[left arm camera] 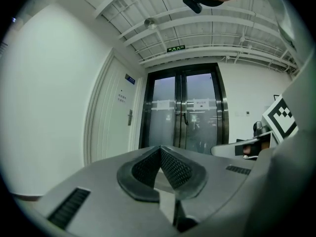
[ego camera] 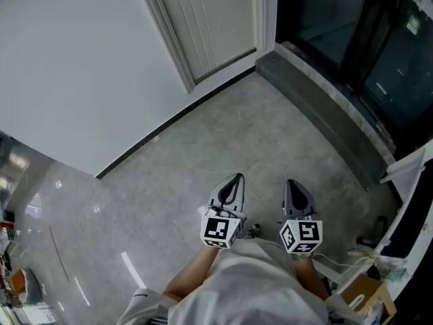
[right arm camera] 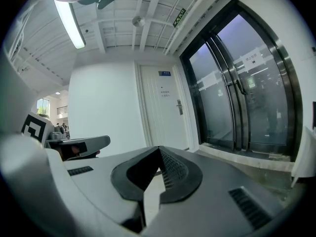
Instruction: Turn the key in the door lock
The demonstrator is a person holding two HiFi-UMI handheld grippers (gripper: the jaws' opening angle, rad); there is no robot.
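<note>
The white door [ego camera: 216, 26] stands closed ahead, some way off across the floor. Its handle and lock plate [right arm camera: 179, 107] show small in the right gripper view and, smaller, as the handle [left arm camera: 130, 117] in the left gripper view; no key can be made out at this distance. My left gripper [ego camera: 236, 179] and right gripper [ego camera: 292, 183] are held side by side in front of the person, pointing toward the door. The left gripper [left arm camera: 160, 148] has its pads meeting at the tips with nothing between them. So does the right gripper [right arm camera: 159, 148].
A white wall [ego camera: 74, 80] runs along the left of the door. Dark glass double doors [right arm camera: 237, 98] stand to the right behind a raised grey threshold [ego camera: 325, 114]. Grey floor [ego camera: 203, 154] lies between me and the door. Boxes and clutter [ego camera: 369, 293] sit at the lower right.
</note>
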